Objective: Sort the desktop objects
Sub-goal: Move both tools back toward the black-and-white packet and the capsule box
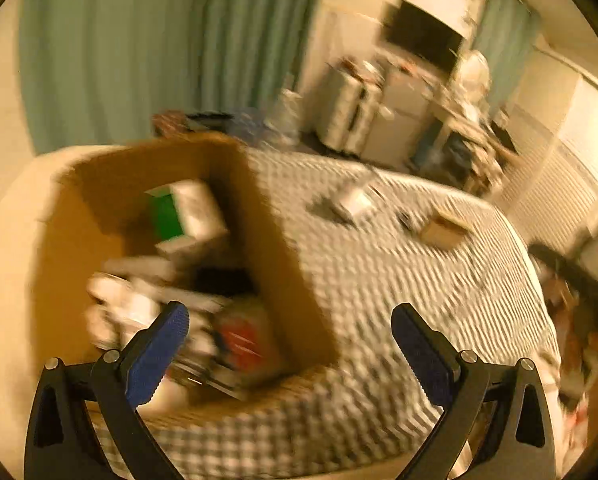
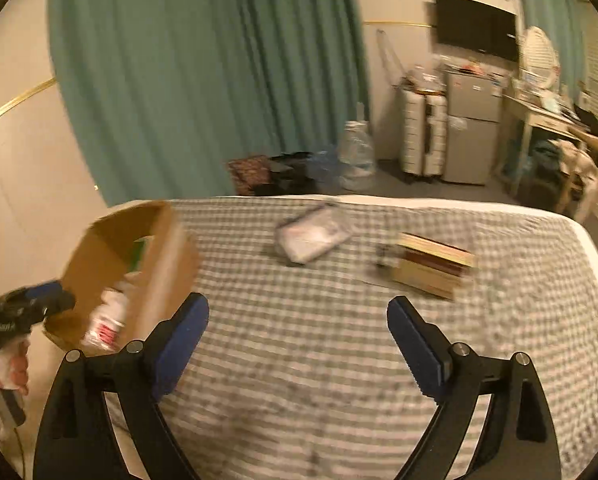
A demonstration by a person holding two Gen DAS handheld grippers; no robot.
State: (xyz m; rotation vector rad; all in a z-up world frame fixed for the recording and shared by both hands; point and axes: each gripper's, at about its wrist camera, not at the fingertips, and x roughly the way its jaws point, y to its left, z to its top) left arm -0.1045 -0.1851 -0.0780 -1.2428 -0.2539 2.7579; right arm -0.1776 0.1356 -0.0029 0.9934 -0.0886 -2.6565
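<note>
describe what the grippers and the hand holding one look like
Both grippers are the same design: the left gripper and right gripper each have two black, curved arms with cut-out slots and silver pivot bolts, tipped by blue ribbed pads. From the right wrist view, the left one's body is black with blue parts and small white lettering, too blurred to read. The hand on it seems wrapped in something white.

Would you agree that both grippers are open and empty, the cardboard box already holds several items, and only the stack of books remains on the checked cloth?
Not quite: besides the stack of books, a flat clear pouch also remains on the checked cloth, as the right wrist view shows. The rest stands: both grippers are open and empty, and the cardboard box holds several items.
</note>
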